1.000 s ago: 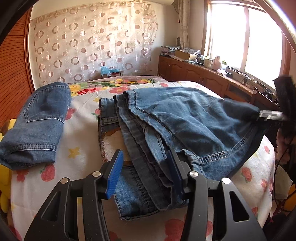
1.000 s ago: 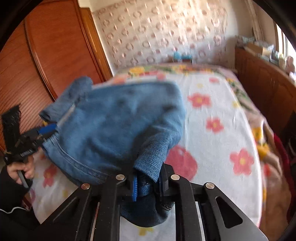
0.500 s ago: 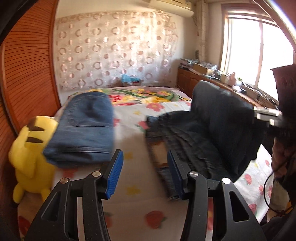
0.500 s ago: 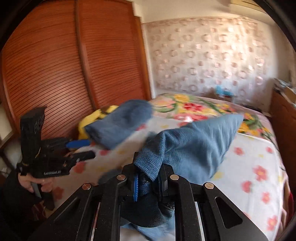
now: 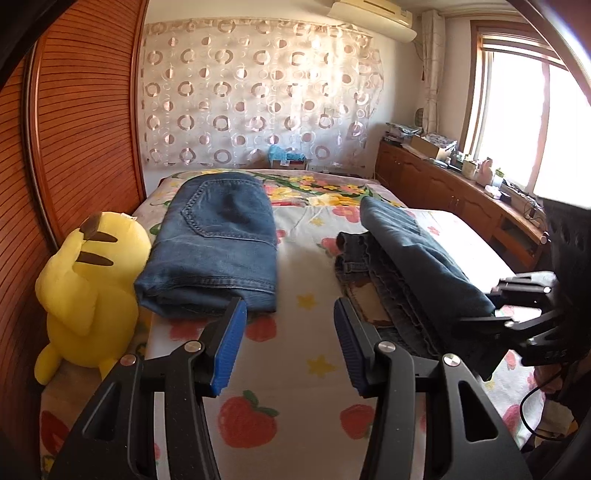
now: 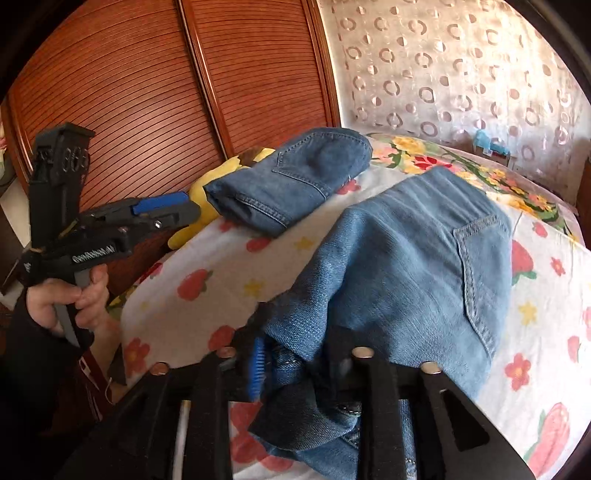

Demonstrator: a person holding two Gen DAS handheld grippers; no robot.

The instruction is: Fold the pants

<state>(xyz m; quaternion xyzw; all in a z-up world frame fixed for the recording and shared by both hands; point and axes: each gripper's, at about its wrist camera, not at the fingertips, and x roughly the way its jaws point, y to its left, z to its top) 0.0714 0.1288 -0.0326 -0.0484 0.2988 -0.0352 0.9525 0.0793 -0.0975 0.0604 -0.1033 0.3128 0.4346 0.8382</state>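
A left gripper hangs level above the near end of a bed, pointing down its length, its blue-padded fingers spread wide with nothing between them. From the right wrist view, the same tool is seen off the bed's left edge, held by its handle in a bare left hand with the fingers aimed toward the mattress.

The right gripper sits low at the bed's near edge, its fingers pinching a bunched fold of blue jeans. These jeans lie on the right half of the strawberry-and-flower bedsheet, a back pocket facing up and one layer doubled over the rest; in the left wrist view they run as a dark ridge from mid-bed to the right gripper at the frame's edge (the light from the window leaves that side in shadow).

Two pairs of jeans are in view. The second, a folded pair, rests on the left half of the bed, well apart from the first, with a pocket uppermost. One yellow plush toy sits between that pair and the wooden slatted wardrobe. A sheer curtain with ring patterns covers the far wall, and one air conditioner is mounted above it.
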